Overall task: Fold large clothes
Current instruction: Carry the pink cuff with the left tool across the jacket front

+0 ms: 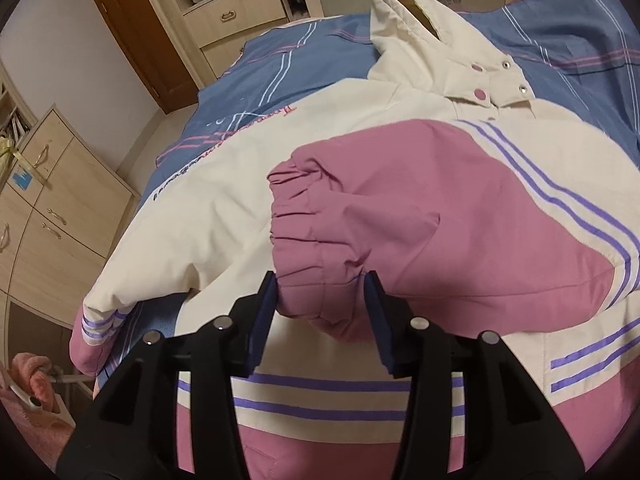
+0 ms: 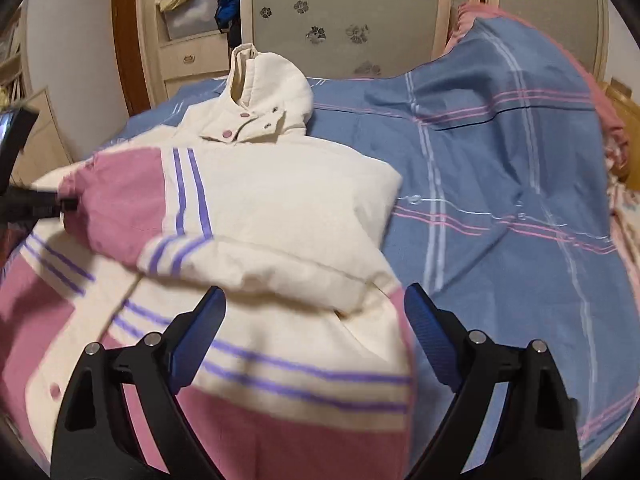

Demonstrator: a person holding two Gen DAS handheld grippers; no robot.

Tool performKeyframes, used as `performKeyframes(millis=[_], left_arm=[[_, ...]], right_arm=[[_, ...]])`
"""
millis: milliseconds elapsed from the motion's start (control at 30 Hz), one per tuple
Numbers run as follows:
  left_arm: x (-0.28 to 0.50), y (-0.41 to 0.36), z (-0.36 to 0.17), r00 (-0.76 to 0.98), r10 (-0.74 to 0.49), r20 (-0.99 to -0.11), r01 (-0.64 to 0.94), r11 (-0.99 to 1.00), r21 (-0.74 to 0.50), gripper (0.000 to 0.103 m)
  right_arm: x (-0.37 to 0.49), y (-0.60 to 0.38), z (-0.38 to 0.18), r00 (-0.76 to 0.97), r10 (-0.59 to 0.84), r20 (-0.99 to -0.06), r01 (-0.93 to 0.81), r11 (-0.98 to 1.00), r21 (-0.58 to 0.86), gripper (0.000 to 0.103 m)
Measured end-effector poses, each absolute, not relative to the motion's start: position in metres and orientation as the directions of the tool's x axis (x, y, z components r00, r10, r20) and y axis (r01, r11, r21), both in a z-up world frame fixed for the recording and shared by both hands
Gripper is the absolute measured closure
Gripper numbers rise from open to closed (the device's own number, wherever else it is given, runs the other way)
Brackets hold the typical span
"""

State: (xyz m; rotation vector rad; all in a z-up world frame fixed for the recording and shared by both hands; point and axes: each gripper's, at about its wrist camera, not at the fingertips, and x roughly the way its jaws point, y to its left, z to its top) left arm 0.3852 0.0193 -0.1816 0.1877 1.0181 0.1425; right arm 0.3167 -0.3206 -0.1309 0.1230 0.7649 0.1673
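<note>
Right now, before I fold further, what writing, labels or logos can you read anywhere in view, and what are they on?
Pink script line on the cream, pink and purple-striped hooded jacket: upside down and stretched, not readable.
Dark script line beside it on the same jacket: too small to read.
White embroidered script on the blue striped bed cover: too blurred to read.
Blue sticker on the pale wooden cabinet: no legible text.
Nothing else carries writing.
</note>
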Motion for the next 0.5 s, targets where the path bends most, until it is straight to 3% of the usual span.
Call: performKeyframes(millis=[67,200,267,367,433,500], left_arm=[[0.386,0.014,-0.186,0.514,0.212,-0.831,-0.025,0.972,0.233,0.057],[0.386,-0.001,-0.187,0.532,0.182,-0.827,0.007,0.976,0.219,0.051],[0.386,-0.015,-0.185,0.552,0.15,-0.82,0.048,0.976,0.211,0.047],[0.384,-0.027,-0.183,0.565,0.151,-0.811,0.071,0.971,0.23,0.046],[0.384,-0.023,-0.184,0.554,0.112,-0.825,0.075,0.98,0.184,0.045],[0.385,-0.017,-0.189,0.538,0.1,-0.837,0.07,0.984,0.162,0.045]], right_arm=[[0.33,-0.326,-0.125,0.734,0.249,-0.632,-0.083,0.956,0.281,0.018],[0.355,-0.307,-0.124,0.692,0.361,-0.626,-0.18,0.925,0.335,0.058],[0.371,-0.299,-0.138,0.613,0.424,-0.667,-0.202,0.9,0.387,0.06],[0.386,-0.309,-0.163,0.596,0.156,-0.788,-0.026,0.984,0.176,0.067],[0.391,-0.335,-0.186,0.561,0.096,-0.822,0.065,0.985,0.159,0.091],[0.388,-0.359,-0.197,0.558,0.108,-0.823,0.119,0.971,0.208,0.103]])
